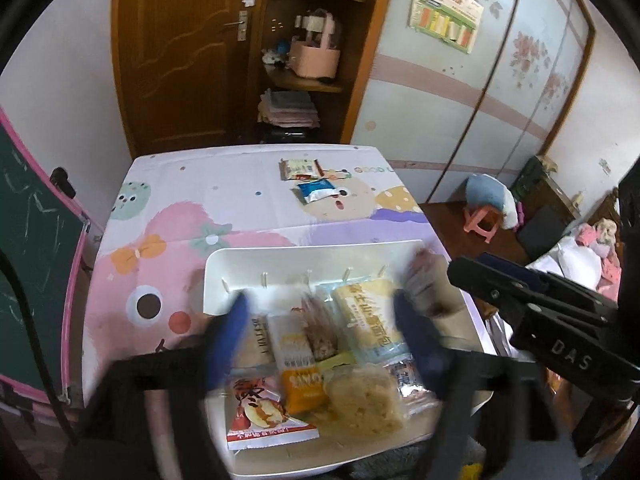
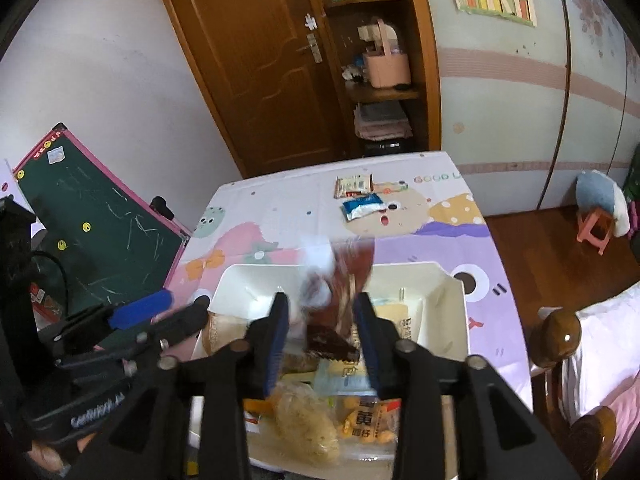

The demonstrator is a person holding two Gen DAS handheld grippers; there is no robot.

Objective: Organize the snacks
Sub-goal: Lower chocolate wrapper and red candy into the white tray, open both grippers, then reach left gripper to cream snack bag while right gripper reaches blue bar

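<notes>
Two snack packets (image 1: 310,179) on table, left hand-held gripper (image 1: 320,336) released, right hand-held gripper (image 2: 322,334) loosely around brown packet (image 2: 334,312)

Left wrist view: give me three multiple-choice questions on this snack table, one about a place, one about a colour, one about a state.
1. Where does the blue packet lie?
A. inside the bin
B. on the tablecloth beyond the bin
C. on the floor

2. What colour is the bin?
A. white
B. green
C. black

3. How does the left gripper stand?
A. shut on a packet
B. out of view
C. jaws wide apart above the bin

Answers:
1 B: the blue packet lies on the tablecloth, past the far wall of the bin.
2 A: the bin's walls and rim are plain white.
3 C: the fingers of the left gripper stand far apart over the snacks in the bin, pressing on nothing.
</notes>
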